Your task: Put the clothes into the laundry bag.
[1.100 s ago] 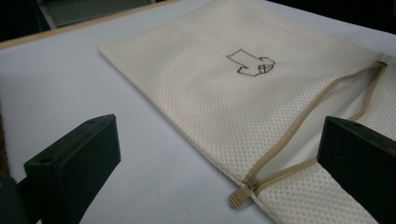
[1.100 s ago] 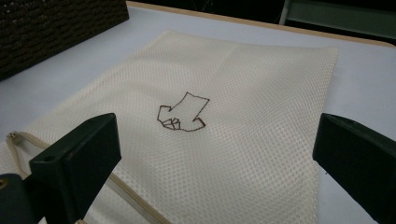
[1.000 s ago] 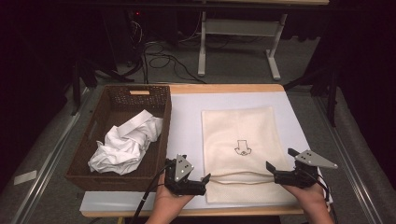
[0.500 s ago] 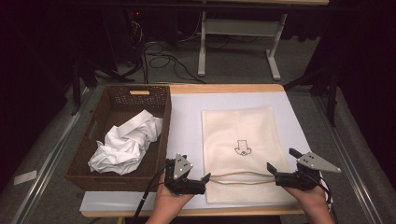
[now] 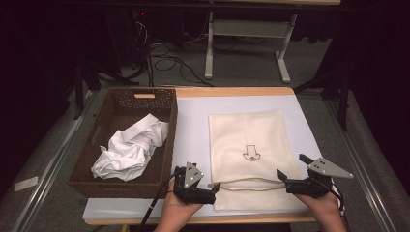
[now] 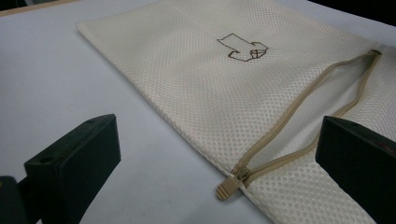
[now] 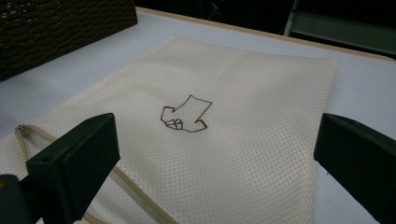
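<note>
Mesh bag (image 5: 251,154): lies flat on the white table cover (image 5: 193,125), long axis running 12 to 6 in the high view, zippered mouth at the 6 o'clock end, nearest me.
Zipper (image 6: 299,100): parted along most of its run, so I see a gap into the bag; it crosses the bag from 9 to 3.
Zipper pull (image 6: 229,186): sits at the bag's 9 o'clock corner, on the cover.
Left gripper (image 5: 212,186): I read its jaws as wide apart and holding nothing; the pull lies dead ahead between them, at 12 in the left gripper view.
Right gripper (image 5: 283,175): jaws wide, nothing held, at the 3 o'clock end of the zipper, pointing over the bag.
Nearer hand: left, in my judgement, for the pull.
Wicker basket (image 5: 84,166): at 9 o'clock of the bag, holding crumpled white cloth (image 5: 130,150).
</note>
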{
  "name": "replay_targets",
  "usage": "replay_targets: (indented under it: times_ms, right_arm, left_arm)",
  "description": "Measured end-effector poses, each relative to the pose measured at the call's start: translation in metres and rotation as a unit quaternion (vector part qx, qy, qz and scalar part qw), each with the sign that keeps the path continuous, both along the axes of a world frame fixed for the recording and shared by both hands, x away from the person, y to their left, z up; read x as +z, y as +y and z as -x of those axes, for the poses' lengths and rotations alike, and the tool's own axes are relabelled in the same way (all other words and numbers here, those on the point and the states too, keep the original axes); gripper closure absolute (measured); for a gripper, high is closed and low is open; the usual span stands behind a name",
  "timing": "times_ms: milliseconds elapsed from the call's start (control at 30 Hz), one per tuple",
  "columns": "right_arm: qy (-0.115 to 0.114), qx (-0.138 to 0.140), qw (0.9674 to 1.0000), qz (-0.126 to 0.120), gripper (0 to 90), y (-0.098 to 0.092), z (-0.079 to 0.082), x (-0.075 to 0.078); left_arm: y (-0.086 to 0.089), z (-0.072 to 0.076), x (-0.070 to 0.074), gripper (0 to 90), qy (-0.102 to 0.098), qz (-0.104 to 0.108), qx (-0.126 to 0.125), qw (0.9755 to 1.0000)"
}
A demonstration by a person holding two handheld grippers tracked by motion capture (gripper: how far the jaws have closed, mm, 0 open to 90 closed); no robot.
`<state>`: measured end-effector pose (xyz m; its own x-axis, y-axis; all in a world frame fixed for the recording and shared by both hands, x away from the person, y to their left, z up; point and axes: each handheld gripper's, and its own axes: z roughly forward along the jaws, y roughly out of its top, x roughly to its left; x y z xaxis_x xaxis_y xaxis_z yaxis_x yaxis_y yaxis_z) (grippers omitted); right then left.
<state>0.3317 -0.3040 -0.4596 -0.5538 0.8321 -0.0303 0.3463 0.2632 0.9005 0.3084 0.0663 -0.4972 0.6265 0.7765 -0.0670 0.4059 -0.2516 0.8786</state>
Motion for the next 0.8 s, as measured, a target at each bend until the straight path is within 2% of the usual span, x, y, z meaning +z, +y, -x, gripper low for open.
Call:
replay_targets:
  times_ms: [133, 200, 300, 333, 433, 467, 500, 600, 700, 733, 767, 800]
  right_arm:
    - [-0.004, -0.003, 1.0000, -0.001, 1.0, -0.002, 0.001, -0.001]
    - [-0.009, -0.009, 0.9999, -0.002, 0.9, -0.004, 0.001, -0.003]
    - [-0.004, -0.009, 0.9999, -0.004, 0.9, -0.004, 0.001, -0.005]
    - [-0.006, -0.009, 0.9999, 0.000, 0.9, -0.005, 0.000, -0.006]
    - [-0.001, -0.010, 1.0000, 0.002, 1.0, -0.006, -0.001, -0.010]
    - [-0.001, -0.009, 1.0000, 0.000, 1.0, -0.006, -0.001, -0.011]
    - [0.000, -0.011, 0.9999, 0.002, 1.8, -0.006, -0.001, -0.013]
    - [0.000, -0.011, 0.9999, 0.002, 2.7, -0.007, -0.002, -0.014]
    - [-0.001, -0.009, 1.0000, 0.001, 3.6, -0.007, -0.002, -0.015]
    - [-0.001, -0.009, 1.0000, 0.001, 3.6, -0.007, -0.002, -0.015]
    - [0.002, -0.007, 1.0000, 0.003, 4.3, -0.007, -0.003, -0.016]
    - [0.002, -0.007, 1.0000, 0.003, 4.3, -0.007, -0.003, -0.016]
  left_arm:
    - [-0.003, 0.000, 0.000, 0.5, 0.003, 0.006, -0.008, 0.9999]
    - [-0.002, 0.001, 0.004, 1.1, 0.003, -0.005, -0.014, 0.9999]
    - [0.002, 0.008, 0.012, 1.2, -0.001, -0.019, -0.026, 0.9995]
    - [0.003, 0.010, 0.012, 1.7, -0.004, -0.016, -0.025, 0.9995]
    - [0.007, 0.015, 0.005, 3.3, -0.010, 0.012, -0.014, 0.9998]
    - [0.008, 0.015, -0.001, 5.6, -0.005, 0.021, -0.007, 0.9997]
    - [0.008, 0.014, -0.004, 7.6, 0.009, 0.024, -0.007, 0.9996]
    - [0.007, 0.010, -0.011, 7.7, 0.043, 0.012, -0.013, 0.9989]
    - [0.007, 0.012, -0.015, 11.5, 0.064, 0.018, -0.015, 0.9977]
    - [0.007, 0.012, -0.015, 11.5, 0.068, 0.021, -0.018, 0.9973]
    - [0.006, 0.013, -0.016, 17.3, 0.068, 0.022, -0.023, 0.9972]
    - [0.006, 0.013, -0.016, 17.3, 0.071, 0.022, -0.025, 0.9969]
